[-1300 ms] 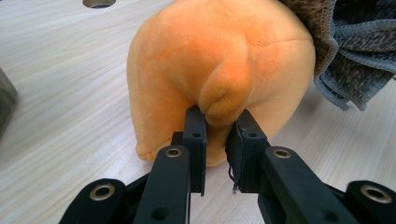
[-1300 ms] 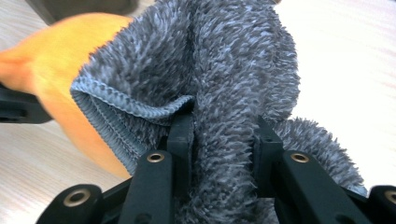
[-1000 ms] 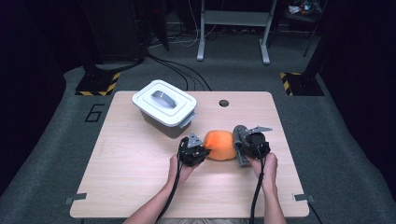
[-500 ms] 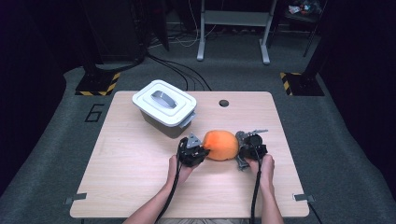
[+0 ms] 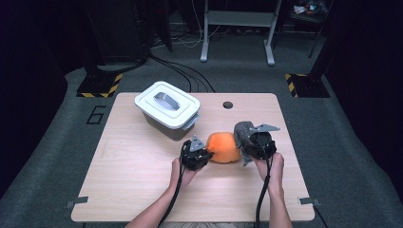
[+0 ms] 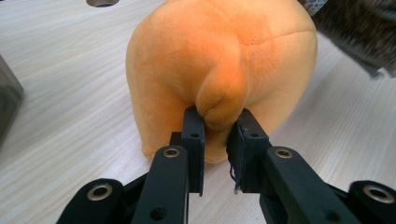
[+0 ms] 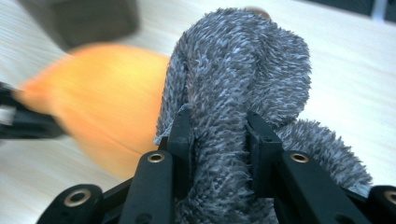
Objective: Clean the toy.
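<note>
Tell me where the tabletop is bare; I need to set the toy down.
Bare patches: the wooden table's left front, below the white lidded plastic bin, and its right edge. Crowded: the middle, around the orange plush toy and grey fuzzy cloth.

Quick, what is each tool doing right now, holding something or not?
Left tool: closed, pinching a fold of the orange plush toy.
Right tool: closed, holding the grey fuzzy plush.
</note>
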The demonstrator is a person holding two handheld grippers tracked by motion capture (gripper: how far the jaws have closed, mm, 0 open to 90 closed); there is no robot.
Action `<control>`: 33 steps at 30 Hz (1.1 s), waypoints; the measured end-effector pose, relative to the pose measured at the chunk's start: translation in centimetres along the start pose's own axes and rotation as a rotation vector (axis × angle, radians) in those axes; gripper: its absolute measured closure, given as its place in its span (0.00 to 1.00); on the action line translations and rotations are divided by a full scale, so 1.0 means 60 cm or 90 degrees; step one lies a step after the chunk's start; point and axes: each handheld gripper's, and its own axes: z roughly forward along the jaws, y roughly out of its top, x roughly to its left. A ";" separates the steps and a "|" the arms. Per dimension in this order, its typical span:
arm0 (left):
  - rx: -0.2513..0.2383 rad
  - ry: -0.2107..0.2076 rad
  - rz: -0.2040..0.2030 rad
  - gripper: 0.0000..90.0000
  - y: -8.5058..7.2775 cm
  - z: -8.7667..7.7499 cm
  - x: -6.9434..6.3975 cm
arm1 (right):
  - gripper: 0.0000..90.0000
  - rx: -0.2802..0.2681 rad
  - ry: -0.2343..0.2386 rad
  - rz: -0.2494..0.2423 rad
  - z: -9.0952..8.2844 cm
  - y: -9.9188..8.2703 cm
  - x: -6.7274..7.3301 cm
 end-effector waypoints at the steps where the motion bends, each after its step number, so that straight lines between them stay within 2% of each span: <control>1: 0.001 0.000 0.001 0.86 0.001 0.000 0.000 | 0.75 -0.010 0.008 -0.008 -0.004 0.005 0.005; 7: 0.005 -0.006 0.010 0.86 0.006 0.000 -0.004 | 0.75 -0.039 0.062 -0.043 -0.013 0.027 0.038; 12: 0.007 -0.007 0.017 0.85 0.007 0.001 -0.009 | 0.74 -0.029 0.086 -0.070 0.002 0.036 0.064; 16: 0.009 -0.007 0.020 0.85 0.007 0.003 -0.010 | 0.74 -0.018 0.080 -0.081 0.021 0.035 0.073; 23: 0.007 -0.009 0.011 0.85 0.007 0.005 -0.010 | 0.75 -0.004 0.033 -0.095 0.030 0.031 0.079; 28: 0.008 -0.011 0.009 0.85 0.007 0.005 -0.008 | 0.75 -0.002 0.016 -0.085 0.027 0.024 0.070; 33: 0.006 -0.012 0.004 0.85 0.006 0.007 -0.006 | 0.76 -0.002 0.009 -0.067 0.024 0.012 0.051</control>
